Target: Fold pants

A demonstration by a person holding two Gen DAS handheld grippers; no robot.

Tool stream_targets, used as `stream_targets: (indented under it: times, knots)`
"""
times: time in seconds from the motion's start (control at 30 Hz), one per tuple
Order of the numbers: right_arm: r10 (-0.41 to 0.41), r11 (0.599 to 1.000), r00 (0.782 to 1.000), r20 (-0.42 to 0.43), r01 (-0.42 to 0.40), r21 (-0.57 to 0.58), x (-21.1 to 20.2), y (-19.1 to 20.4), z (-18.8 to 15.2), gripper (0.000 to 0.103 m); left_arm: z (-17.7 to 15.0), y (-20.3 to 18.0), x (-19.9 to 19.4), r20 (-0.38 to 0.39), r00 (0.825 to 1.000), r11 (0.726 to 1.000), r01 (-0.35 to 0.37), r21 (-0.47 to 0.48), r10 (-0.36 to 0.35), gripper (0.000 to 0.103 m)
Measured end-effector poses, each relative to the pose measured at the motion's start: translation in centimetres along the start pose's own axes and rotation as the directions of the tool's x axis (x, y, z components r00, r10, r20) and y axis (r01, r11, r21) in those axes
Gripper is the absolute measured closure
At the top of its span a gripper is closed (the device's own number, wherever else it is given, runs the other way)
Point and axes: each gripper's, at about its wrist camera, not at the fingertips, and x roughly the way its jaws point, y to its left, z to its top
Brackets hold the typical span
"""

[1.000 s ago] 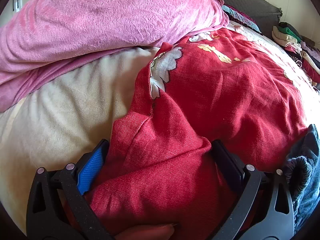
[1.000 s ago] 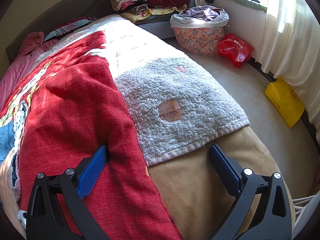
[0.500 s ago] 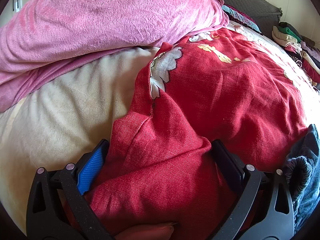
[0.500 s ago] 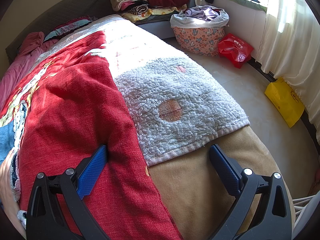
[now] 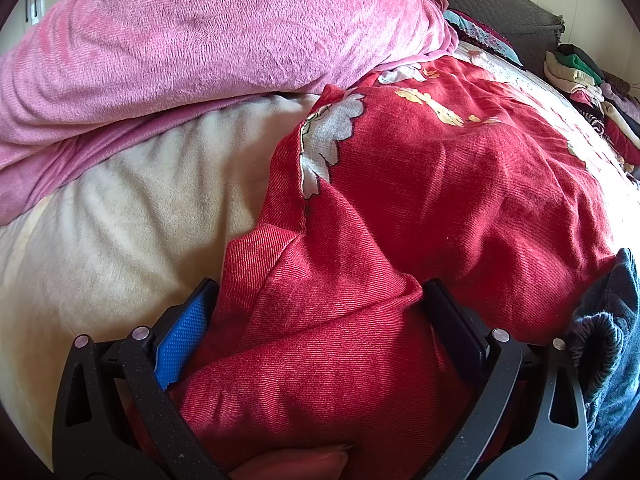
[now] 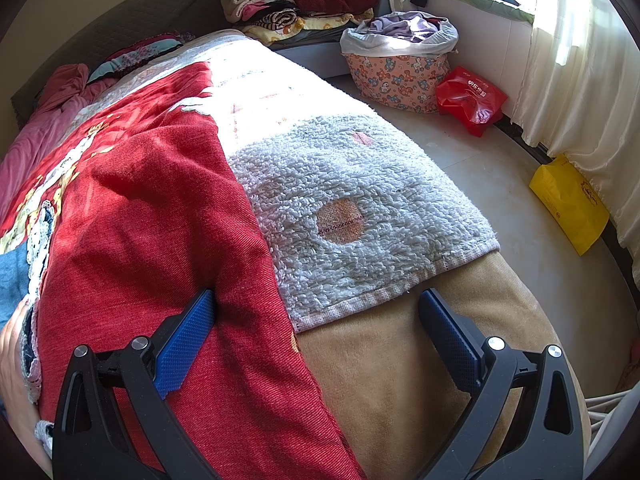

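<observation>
Two grippers are working low over the bed. The left gripper (image 5: 316,320) is sitting with its jaws spread wide and a thick bunched fold of the red twill-weave pants (image 5: 400,208) bulging up between them; the fingers are flanking the cloth, not pinching it, so it reads as released. The right gripper (image 6: 316,320) is likewise standing agape, its left blue pad (image 6: 186,340) pressing against the edge of the same red pants while its right finger is hovering over the tan plush blanket (image 6: 400,380).

The pants are lying spread along the bed, partly over the blanket and just beside a white terry towel with an orange patch (image 6: 360,224).

As a judgement, the risk is a bad bite: the left gripper is straddling several layers, so closing there could catch only the top layer, or catch all of them and drag a crooked fold. The right gripper, straddling the pant edge and the blanket, could pinch the blanket or the towel hem along with the pants.

Only the left view is showing the cream sheet (image 5: 120,220), the big pink fleece blanket (image 5: 200,40) beyond it, and a dark blue denim garment (image 5: 608,340) touching the pants at right. Only the right view is showing the floor, a patterned laundry basket (image 6: 396,76), a red plastic bag (image 6: 468,100) and a yellow bag (image 6: 568,204) near the curtain.
</observation>
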Motion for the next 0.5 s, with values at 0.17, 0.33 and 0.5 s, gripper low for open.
stream_targets:
  times: [0.17,0.33,0.5]
  knots:
    - [0.000,1.000,1.000,0.000,0.000,0.000,0.02,0.01,0.01,0.004,0.01,0.00,0.01,0.000,1.000,1.000,0.000,0.000,0.000,0.008]
    - [0.000,1.000,1.000,0.000,0.000,0.000,0.00,0.01,0.00,0.004,0.00,-0.01,0.00,0.000,1.000,1.000,0.000,0.000,0.000,0.008]
    - [0.000,1.000,1.000,0.000,0.000,0.000,-0.03,-0.01,-0.01,0.004,-0.06,-0.10,0.02,0.012,1.000,1.000,-0.015,0.000,0.015,0.008]
